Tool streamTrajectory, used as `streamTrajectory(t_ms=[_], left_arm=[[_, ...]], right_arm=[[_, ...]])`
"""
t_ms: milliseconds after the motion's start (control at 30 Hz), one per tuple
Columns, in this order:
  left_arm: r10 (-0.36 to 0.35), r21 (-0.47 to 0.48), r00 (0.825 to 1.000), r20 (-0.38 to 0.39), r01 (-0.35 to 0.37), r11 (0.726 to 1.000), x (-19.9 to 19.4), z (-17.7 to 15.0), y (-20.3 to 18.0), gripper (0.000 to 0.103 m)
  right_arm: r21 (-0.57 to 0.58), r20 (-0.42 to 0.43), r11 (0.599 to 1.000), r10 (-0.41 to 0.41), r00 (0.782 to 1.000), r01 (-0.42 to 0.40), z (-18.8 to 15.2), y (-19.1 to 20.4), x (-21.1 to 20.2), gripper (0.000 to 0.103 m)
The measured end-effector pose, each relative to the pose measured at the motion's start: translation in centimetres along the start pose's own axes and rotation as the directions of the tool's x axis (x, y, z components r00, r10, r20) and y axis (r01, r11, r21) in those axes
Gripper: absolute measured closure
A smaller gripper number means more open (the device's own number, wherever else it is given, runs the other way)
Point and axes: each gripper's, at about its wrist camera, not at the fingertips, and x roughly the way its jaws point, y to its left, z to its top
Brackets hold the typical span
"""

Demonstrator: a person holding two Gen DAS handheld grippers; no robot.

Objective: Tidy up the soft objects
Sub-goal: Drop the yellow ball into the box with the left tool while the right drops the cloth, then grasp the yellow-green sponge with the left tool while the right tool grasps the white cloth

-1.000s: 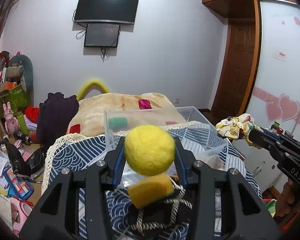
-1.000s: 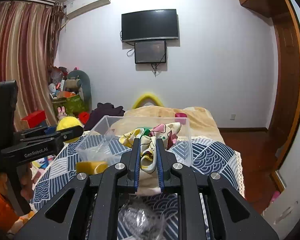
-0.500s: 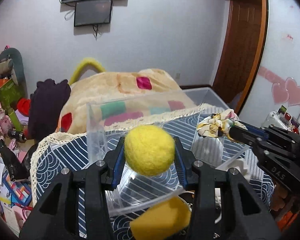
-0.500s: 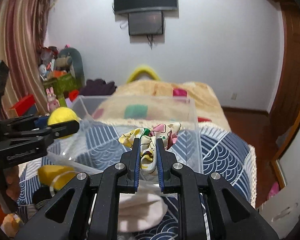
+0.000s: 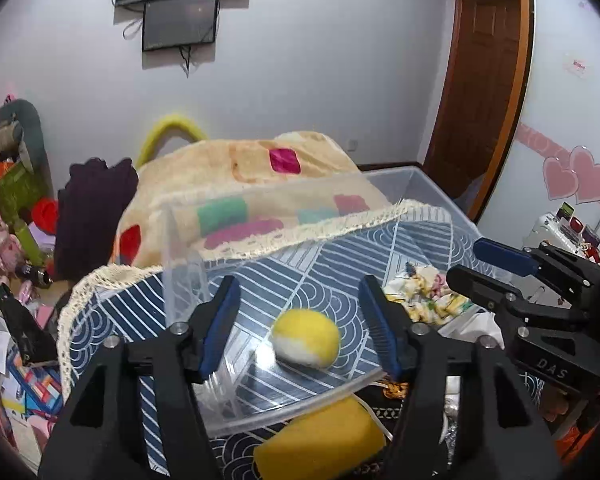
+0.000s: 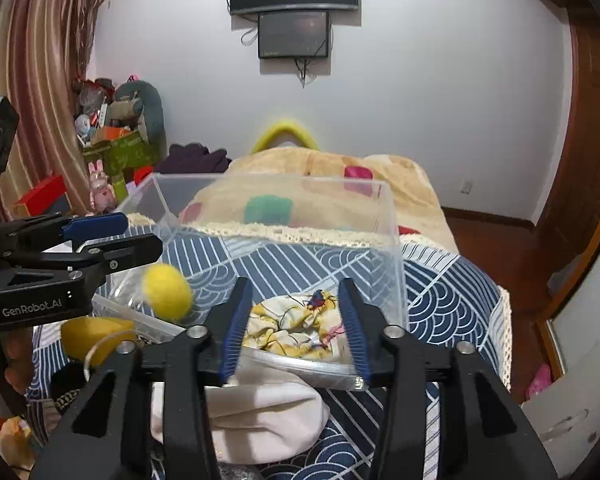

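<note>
A clear plastic bin (image 5: 428, 184) (image 6: 392, 240) stands on the blue patterned bedspread. A yellow felt ball (image 5: 306, 337) (image 6: 167, 291) lies free inside the bin, below my open left gripper (image 5: 300, 320). A floral yellow cloth (image 6: 296, 326) (image 5: 428, 296) lies inside the bin, just beyond my open right gripper (image 6: 296, 320). Both grippers hover over the bin's near rim, empty. A yellow sponge (image 5: 324, 440) (image 6: 92, 336) lies outside the bin on the near side.
A white soft item (image 6: 256, 416) lies on the bedspread in front of the bin. A beige blanket (image 5: 240, 176) with coloured patches lies behind the bin. Toys and clutter (image 6: 112, 148) fill the floor at left. A wooden door (image 5: 484, 80) is at right.
Both grippers moved over the bin and opened. The yellow ball dropped from the left gripper into the bin; the floral cloth dropped from the right gripper into the bin.
</note>
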Motion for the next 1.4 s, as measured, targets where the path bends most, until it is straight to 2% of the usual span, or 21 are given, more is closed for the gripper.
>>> streamTrajectory(t_ms=[233,367,700,867,1033,1233,1267,1333,1400], left_arm=[[0.032,-0.008,0.995,0.094,-0.032,0.999,-4.1,-0.6,-0.1,0.006],[0.030,-0.005,0.995,0.096,-0.029,1.000,-5.1,-2.1,-0.2,0.005],[0.016,-0.025,0.998,0.065,-0.015,1.000,-5.5,-7.0,0.2,0.005],[0.005,-0.054,1.000,0.013,-0.004,0.999,-4.2,-8.3,0.9,0.005],[0.001,-0.039,0.999,-0.032,-0.002,0.999,-2.5,-8.7,0.8,0.005],[-0.049,-0.068,0.997,-0.053,0.045,0.997,-1.2,-8.2,0.2,0.005],[-0.050,-0.065,0.997,-0.053,0.046,0.997,-1.1,-8.2,0.1,0.005],[-0.058,-0.052,0.997,-0.047,0.055,0.997,-1.0,-8.2,-0.2,0.005],[-0.059,-0.044,0.998,-0.036,0.058,0.997,-1.0,-8.2,-0.6,0.007]], right_arm=[[0.011,0.089,1.000,-0.009,0.996,0.009,0.6,0.2,-2.8,0.025],[0.023,0.107,1.000,-0.002,0.994,-0.001,-0.1,0.4,-3.7,0.020],[0.028,0.061,0.999,0.022,0.998,-0.024,-3.7,1.0,-3.3,0.012],[0.036,0.016,0.998,0.043,0.999,-0.044,-4.7,1.3,-2.1,0.012],[0.043,-0.018,0.997,0.063,0.998,-0.062,-5.1,1.5,-1.0,0.012],[0.043,-0.036,0.994,0.098,0.995,-0.097,-5.5,1.5,-0.6,0.013],[0.042,-0.038,0.994,0.103,0.994,-0.101,-5.5,1.5,-0.6,0.015],[0.043,-0.038,0.992,0.122,0.992,-0.120,-5.7,1.5,-0.4,0.029],[0.044,-0.051,0.988,0.148,0.988,-0.145,-5.7,1.6,-0.2,0.039]])
